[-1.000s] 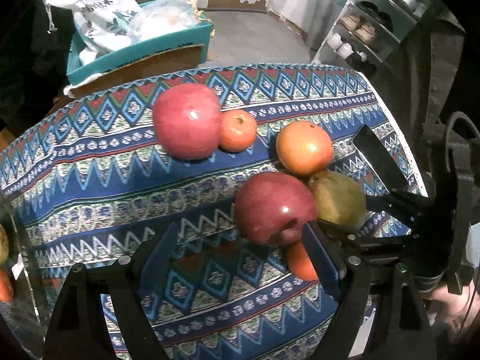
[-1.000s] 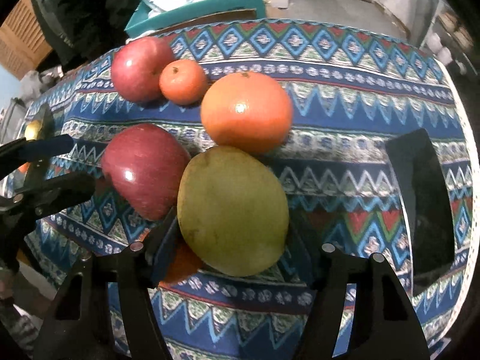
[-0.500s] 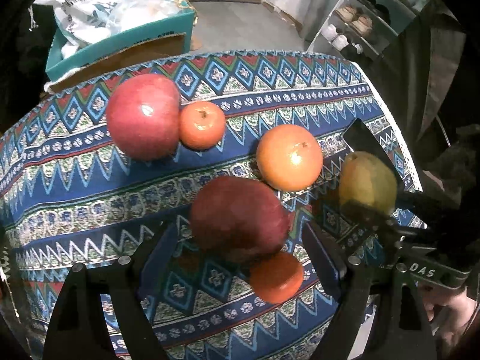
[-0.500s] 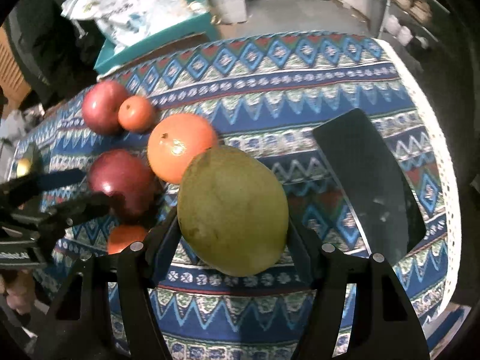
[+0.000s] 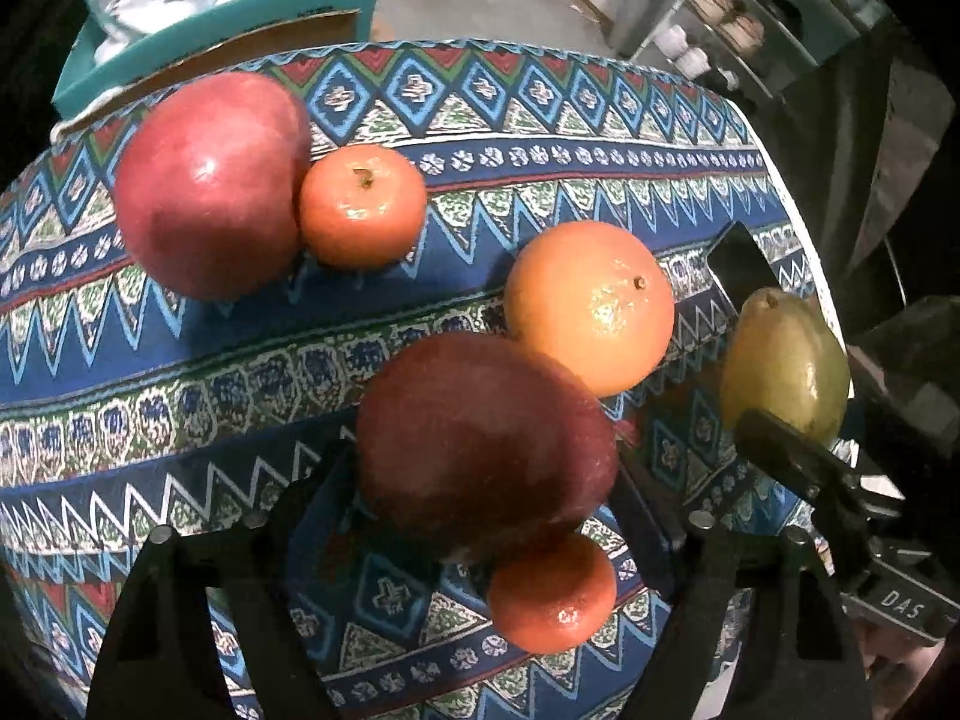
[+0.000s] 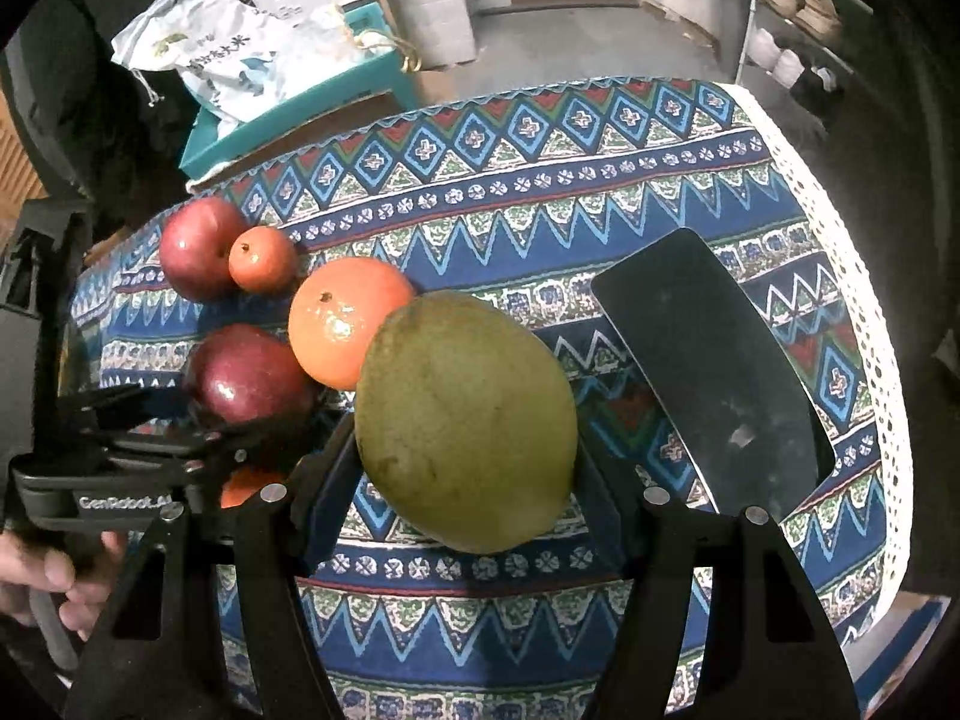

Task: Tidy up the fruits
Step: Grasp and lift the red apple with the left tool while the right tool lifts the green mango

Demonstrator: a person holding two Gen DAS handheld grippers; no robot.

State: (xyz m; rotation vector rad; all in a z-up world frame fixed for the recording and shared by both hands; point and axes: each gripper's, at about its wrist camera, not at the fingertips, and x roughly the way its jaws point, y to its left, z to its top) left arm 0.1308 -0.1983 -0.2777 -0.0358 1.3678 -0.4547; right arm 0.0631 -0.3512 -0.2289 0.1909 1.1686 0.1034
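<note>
My left gripper [image 5: 480, 492] is shut on a dark red apple [image 5: 486, 438] and holds it above the patterned cloth. Under it lies a small tangerine [image 5: 552, 591]. My right gripper [image 6: 462, 468] is shut on a green mango [image 6: 465, 420], lifted off the table; the mango also shows at the right of the left wrist view [image 5: 786, 366]. On the cloth lie a large orange [image 5: 591, 306], a second red apple [image 5: 207, 186] and, touching it, another tangerine [image 5: 360, 207]. The left gripper with its apple [image 6: 249, 375] shows at the left of the right wrist view.
A black flat slab [image 6: 714, 372] lies on the cloth [image 6: 540, 192] near the table's right edge. Behind the table stands a teal box [image 6: 288, 102] with white bags. A shoe rack [image 6: 798, 30] stands at the far right.
Both grippers have risen: the mango left the table and moved right, away from the orange. The dark red apple came up off the cloth, uncovering the tangerine beneath it.
</note>
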